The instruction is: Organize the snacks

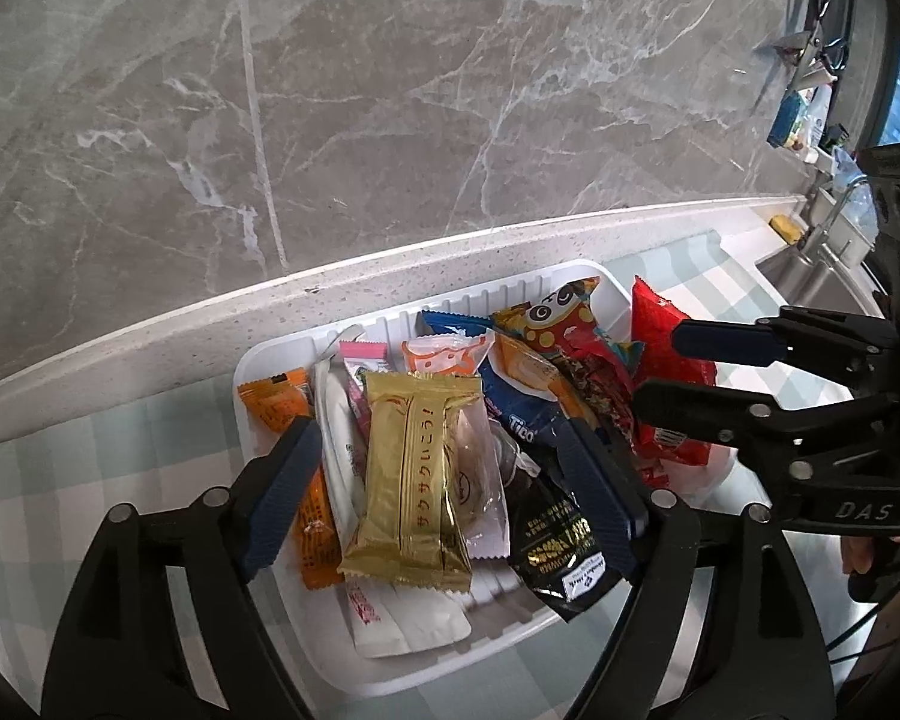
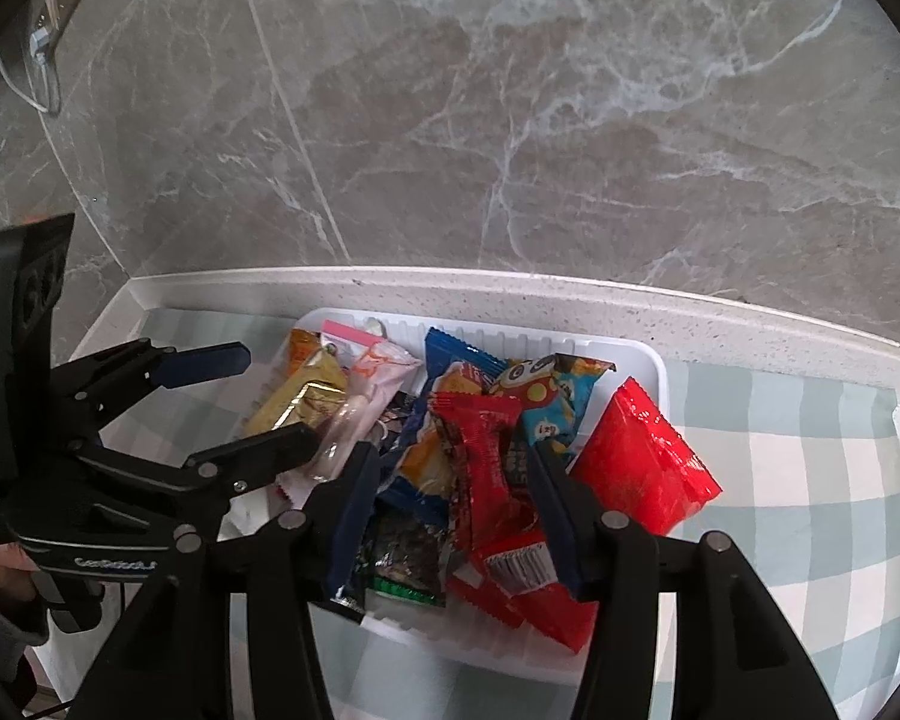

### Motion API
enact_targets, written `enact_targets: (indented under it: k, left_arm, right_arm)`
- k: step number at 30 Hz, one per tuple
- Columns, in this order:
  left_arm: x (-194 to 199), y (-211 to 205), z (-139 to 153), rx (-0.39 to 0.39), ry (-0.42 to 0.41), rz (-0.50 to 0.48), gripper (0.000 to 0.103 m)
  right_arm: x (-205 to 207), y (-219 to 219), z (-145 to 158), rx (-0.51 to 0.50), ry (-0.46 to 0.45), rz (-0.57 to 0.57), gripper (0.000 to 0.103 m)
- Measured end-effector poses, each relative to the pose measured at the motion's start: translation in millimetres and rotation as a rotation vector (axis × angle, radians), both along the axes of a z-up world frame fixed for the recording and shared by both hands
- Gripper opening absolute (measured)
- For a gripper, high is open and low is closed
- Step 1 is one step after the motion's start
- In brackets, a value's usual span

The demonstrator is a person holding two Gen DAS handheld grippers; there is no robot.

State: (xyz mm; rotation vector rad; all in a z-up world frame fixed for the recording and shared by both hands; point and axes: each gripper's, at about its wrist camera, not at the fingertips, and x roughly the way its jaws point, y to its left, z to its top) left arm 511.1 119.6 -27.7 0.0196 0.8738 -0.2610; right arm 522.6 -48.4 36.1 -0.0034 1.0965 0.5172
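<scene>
The left claw (image 1: 432, 492) stood wide above the near left part of the white tray (image 1: 576, 273), its blue pads clear of everything; a gold wrapper (image 1: 414, 480) lay in the tray between and below the fingers, not pressed by them. Beside it lay an orange packet (image 1: 285, 402) on the left and a clear pouch (image 1: 480, 480) on the right, with a black packet (image 1: 561, 540) under the right finger.

The right claw (image 2: 450, 492) hung over the tray's right half with its jaws parted about halfway. A red wrapper (image 2: 492, 468) and a blue-and-orange packet (image 2: 426, 450) lay in the gap beneath them, but the pads did not grip either. Outside its right finger a larger red bag (image 2: 642, 462) leaned against the tray's right wall and stuck out over the rim. Behind it sat a cartoon-faced packet (image 2: 540, 390).

All the snacks were heaped in the tray, which sat on a pale green checked cloth (image 2: 780, 450) spread over the speckled worktop (image 2: 570, 300), close to the grey marble wall (image 2: 510, 120). In the left view a sink (image 1: 810, 276) with a tap lay past the cloth's far right end. A hand (image 2: 0, 558) held the left claw's grip at the edge of the right view.
</scene>
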Motion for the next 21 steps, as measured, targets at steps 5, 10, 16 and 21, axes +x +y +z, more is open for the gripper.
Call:
enact_targets:
  k: [5, 10, 16, 21]
  left_arm:
    - [-18.2, -1.3, 13.4, 0.021, -0.026, 0.014, 0.091]
    - [-43.5, -8.0, 33.2, 0.04, -0.062, 0.025, 0.092]
    - [-80.6, -25.3, 58.9, 0.075, -0.117, 0.024, 0.092]
    - [-111.3, -42.9, 77.5, 0.094, -0.149, 0.012, 0.092]
  right_arm:
    - [-14.9, -6.6, 15.6, 0.024, -0.024, -0.012, 0.055]
    - [-36.5, -17.5, 34.3, 0.032, -0.061, -0.029, 0.055]
    - [-73.3, -37.4, 62.9, 0.024, -0.127, -0.054, 0.059]
    - [-106.1, -54.7, 79.0, 0.015, -0.16, -0.074, 0.06]
